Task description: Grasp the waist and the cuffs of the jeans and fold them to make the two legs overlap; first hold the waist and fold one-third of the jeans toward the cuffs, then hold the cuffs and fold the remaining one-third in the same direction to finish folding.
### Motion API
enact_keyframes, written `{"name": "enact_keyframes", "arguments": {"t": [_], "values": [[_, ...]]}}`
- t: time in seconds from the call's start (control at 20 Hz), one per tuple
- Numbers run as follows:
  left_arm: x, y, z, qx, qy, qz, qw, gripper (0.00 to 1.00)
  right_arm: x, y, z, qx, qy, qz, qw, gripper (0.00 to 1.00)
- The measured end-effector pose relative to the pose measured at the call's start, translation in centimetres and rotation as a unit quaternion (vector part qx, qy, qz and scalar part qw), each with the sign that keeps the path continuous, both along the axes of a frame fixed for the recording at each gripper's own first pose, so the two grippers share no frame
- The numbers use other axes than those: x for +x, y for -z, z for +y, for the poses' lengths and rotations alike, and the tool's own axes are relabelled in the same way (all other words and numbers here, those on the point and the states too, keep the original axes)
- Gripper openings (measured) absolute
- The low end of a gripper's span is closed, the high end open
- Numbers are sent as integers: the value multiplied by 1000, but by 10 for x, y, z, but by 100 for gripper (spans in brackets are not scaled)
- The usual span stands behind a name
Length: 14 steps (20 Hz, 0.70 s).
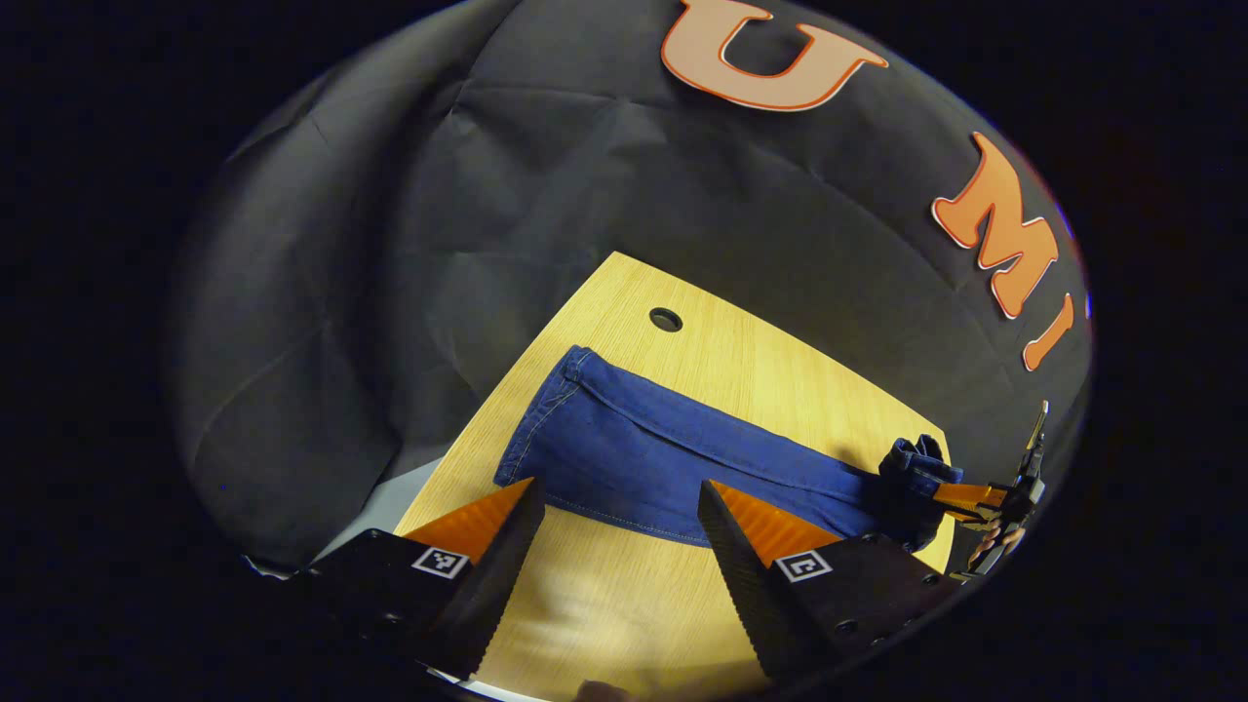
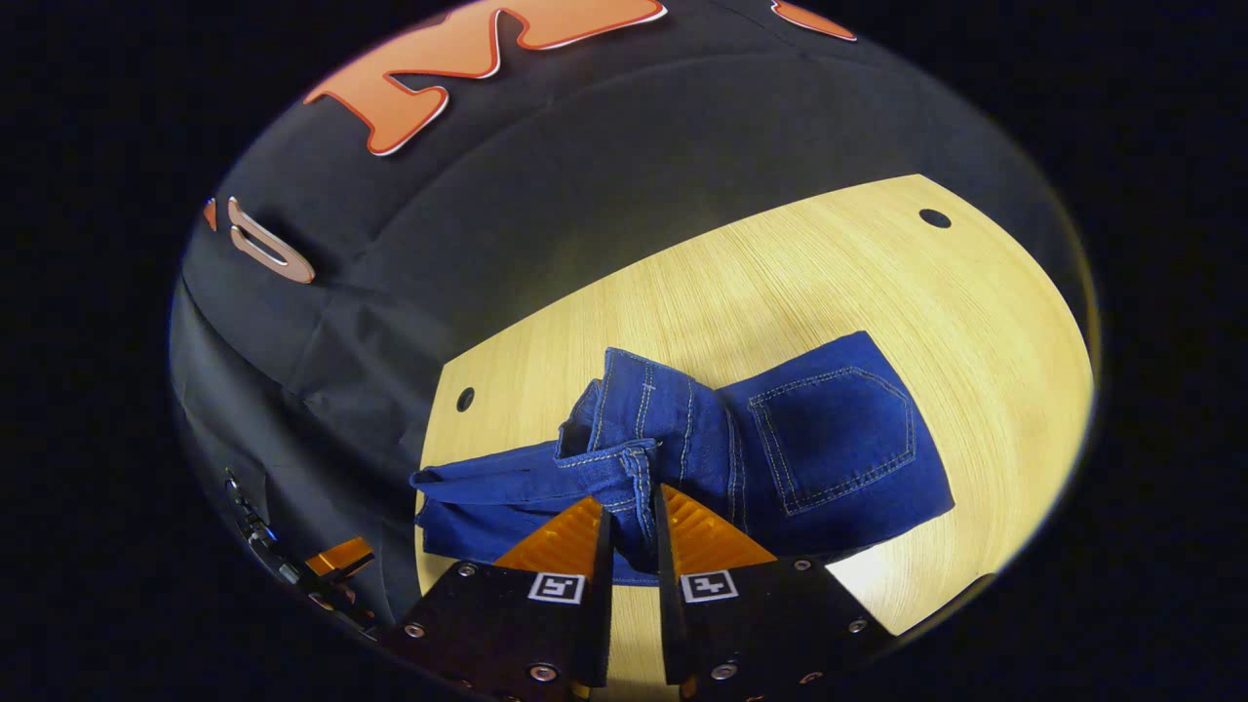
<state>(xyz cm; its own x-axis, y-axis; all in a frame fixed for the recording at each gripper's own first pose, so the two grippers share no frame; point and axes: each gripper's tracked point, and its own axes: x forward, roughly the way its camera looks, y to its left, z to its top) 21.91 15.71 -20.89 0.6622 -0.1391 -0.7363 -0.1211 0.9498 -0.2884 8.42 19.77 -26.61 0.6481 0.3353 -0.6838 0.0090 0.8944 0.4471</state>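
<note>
Because the right gripper (image 2: 634, 522) has its fingers pinched on only a bunched edge of the jeans (image 2: 829, 439) near the waist, the denim could slip free mid-fold, in my judgement. The left gripper (image 1: 619, 512) hangs spread and empty above the near hem. Farther out, the jeans lie along the wooden table (image 1: 780, 370), so an uneven pull might skew the legs.

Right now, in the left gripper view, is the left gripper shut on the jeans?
No, the left gripper is open above the table, its fingers apart beside the jeans.
</note>
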Motion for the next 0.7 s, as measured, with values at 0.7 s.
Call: {"name": "enact_keyframes", "arguments": {"t": [0.7], "values": [[1, -2, -7, 15, 31, 4, 999, 100, 6, 17, 27, -16, 31, 44, 998, 44]]}}
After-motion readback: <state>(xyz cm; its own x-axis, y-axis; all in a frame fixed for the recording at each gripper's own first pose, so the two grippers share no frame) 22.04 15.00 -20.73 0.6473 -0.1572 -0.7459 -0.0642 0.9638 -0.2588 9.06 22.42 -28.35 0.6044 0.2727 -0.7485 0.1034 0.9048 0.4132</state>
